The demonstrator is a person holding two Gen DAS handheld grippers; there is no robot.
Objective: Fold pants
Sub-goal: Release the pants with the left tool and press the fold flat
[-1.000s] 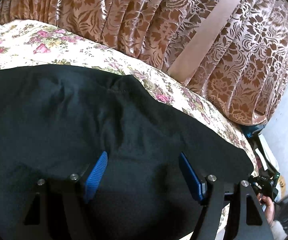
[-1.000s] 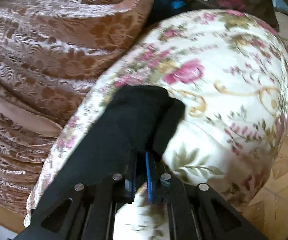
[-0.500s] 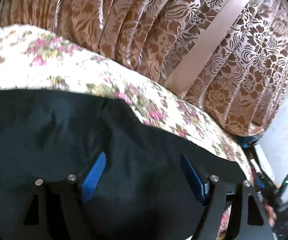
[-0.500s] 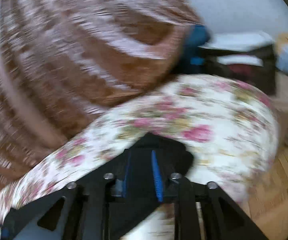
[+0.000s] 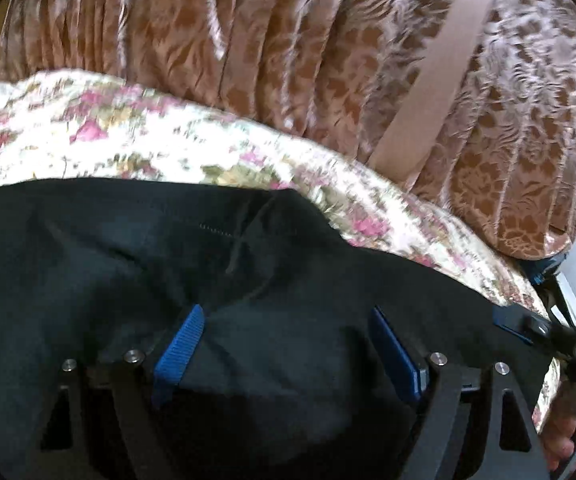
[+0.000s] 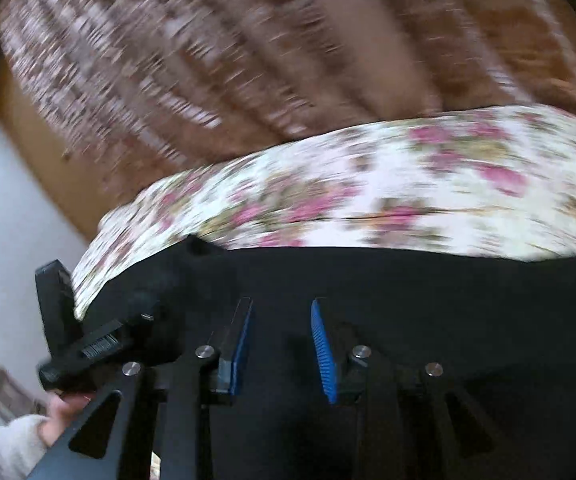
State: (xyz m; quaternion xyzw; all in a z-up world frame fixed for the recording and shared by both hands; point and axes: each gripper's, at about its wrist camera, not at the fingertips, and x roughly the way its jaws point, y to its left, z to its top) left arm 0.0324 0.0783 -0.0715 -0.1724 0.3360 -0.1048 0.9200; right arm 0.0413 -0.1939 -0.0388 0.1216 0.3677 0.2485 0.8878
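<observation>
Black pants (image 5: 128,272) lie spread on a floral bed cover (image 5: 128,148). My left gripper (image 5: 286,310) hovers just over the cloth; its jaws are opening wide, and the blue pads press on nothing. In the right wrist view the same pants (image 6: 447,300) fill the lower half. My right gripper (image 6: 282,302) stands over them with a narrow gap between its pads and grips nothing. The other gripper shows at the edge of each view: the right one (image 5: 567,344) with a hand (image 5: 563,428), the left one (image 6: 88,340) with a hand (image 6: 60,408).
A brown patterned curtain (image 5: 248,40) hangs right behind the bed, with a plain pale band (image 5: 427,92) across it. The floral cover (image 6: 367,184) rounds off at the bed's edge. A white wall (image 6: 8,200) shows at the left of the right wrist view.
The right gripper let go of the pants' end, opened a little and swung fast along the bed to beside the left gripper. The left jaws widened and shifted slightly.
</observation>
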